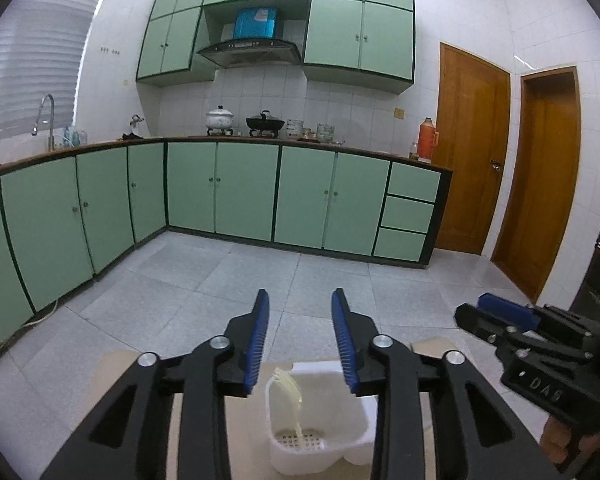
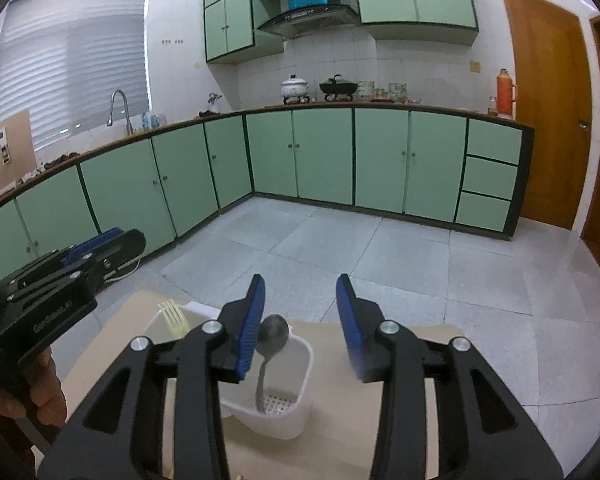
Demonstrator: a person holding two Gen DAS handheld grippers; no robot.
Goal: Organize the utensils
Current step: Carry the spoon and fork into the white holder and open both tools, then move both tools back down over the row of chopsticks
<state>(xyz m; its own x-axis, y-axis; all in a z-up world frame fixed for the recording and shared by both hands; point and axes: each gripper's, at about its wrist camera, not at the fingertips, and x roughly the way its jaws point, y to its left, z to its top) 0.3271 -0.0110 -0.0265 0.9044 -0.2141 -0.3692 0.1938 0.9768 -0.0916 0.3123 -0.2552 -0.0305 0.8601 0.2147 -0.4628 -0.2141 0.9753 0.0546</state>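
A translucent plastic fork [image 1: 289,390] and dull metal spoon [image 2: 273,336] stand in a matt white plastic caddy [image 2: 300,400].

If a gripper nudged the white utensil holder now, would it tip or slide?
The white utensil holder looks like thin plastic, so probably light and apt to slide on the smooth tabletop. The metal spoon leaning against its rim stands above it, so a high push may tip it.
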